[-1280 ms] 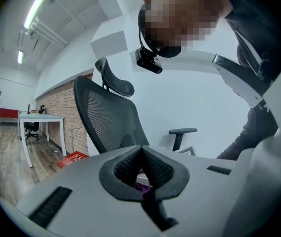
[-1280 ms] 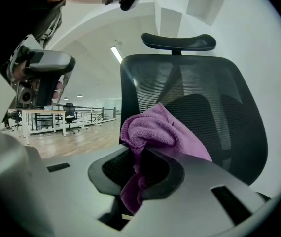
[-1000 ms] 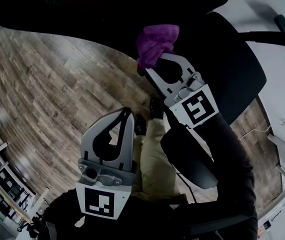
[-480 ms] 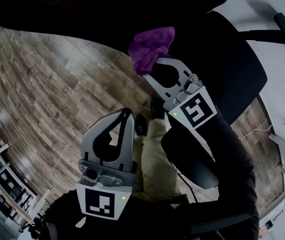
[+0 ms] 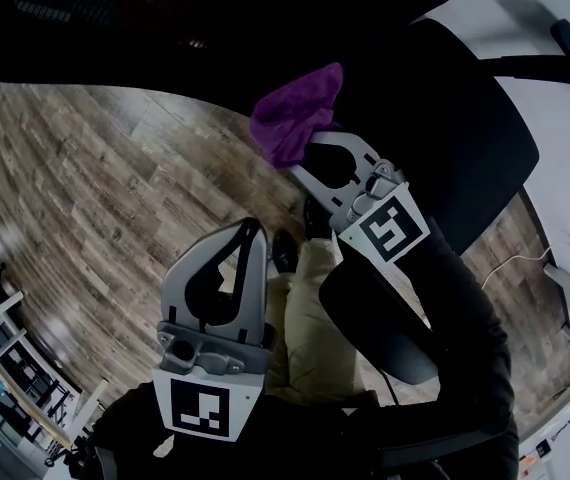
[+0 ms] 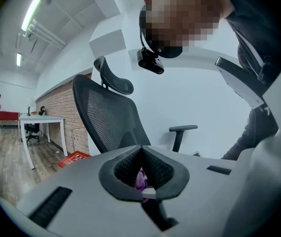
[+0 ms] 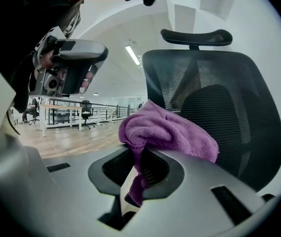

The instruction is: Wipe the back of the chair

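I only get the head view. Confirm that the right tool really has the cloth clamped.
Observer: Confirmed. The right gripper view shows the right tool shut on the cloth, with one fold hanging down between its jaws.
Operator: Report the left tool.
Observer: In its own view the left tool is shut, tips meeting, and grips nothing. The purple in its gap seems to lie beyond it.
Operator: Describe the chair ahead of the cloth.
Observer: The back is black mesh and upright, with a headrest on top. I can't tell whether the cloth touches it.
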`<state>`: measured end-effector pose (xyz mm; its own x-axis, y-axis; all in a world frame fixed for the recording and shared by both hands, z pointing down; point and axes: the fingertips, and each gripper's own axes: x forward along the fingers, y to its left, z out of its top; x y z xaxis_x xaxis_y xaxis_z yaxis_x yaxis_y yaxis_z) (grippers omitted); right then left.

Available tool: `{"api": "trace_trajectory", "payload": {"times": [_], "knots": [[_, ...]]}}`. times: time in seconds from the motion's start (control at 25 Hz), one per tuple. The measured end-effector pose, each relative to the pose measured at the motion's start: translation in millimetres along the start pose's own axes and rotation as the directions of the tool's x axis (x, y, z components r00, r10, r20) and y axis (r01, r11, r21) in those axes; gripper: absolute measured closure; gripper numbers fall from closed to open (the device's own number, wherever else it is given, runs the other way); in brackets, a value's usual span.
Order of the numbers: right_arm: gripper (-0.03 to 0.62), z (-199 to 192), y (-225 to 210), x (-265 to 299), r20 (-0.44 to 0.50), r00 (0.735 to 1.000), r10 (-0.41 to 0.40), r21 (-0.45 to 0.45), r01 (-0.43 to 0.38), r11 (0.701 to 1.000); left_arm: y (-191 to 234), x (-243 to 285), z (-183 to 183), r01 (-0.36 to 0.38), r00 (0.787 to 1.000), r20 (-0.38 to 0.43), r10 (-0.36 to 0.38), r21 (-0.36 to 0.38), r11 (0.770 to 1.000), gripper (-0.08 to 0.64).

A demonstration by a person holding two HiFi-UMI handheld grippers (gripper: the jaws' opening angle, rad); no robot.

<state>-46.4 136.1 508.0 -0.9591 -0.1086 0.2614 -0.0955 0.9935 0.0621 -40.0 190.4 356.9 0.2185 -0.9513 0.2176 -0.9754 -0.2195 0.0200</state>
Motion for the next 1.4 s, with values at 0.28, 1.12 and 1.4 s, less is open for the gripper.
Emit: {"api": "trace_trajectory", "payload": {"times": [0.28, 1.12, 1.4], "knots": [[0.548, -9, -9, -7, 0.011, 1.000, -0.013, 0.035, 0.013, 0.999, -6, 7, 1, 0.008, 1.000, -0.007, -0.008, 0.004, 1.000, 0.551], [0.548, -13, -40, -7, 0.006, 1.000, -0.026, 0.027, 0.026, 0.999, -5, 26, 6, 0.019, 1.000, -0.015, -0.018, 0.017, 1.000, 0.551], [0.548, -13, -44, -12, 0.004, 1.000, -0.021, 0.021, 0.021, 1.000, -6, 28, 8, 0.019, 1.000, -0.016, -0.018, 0.020, 1.000, 0.551]]}}
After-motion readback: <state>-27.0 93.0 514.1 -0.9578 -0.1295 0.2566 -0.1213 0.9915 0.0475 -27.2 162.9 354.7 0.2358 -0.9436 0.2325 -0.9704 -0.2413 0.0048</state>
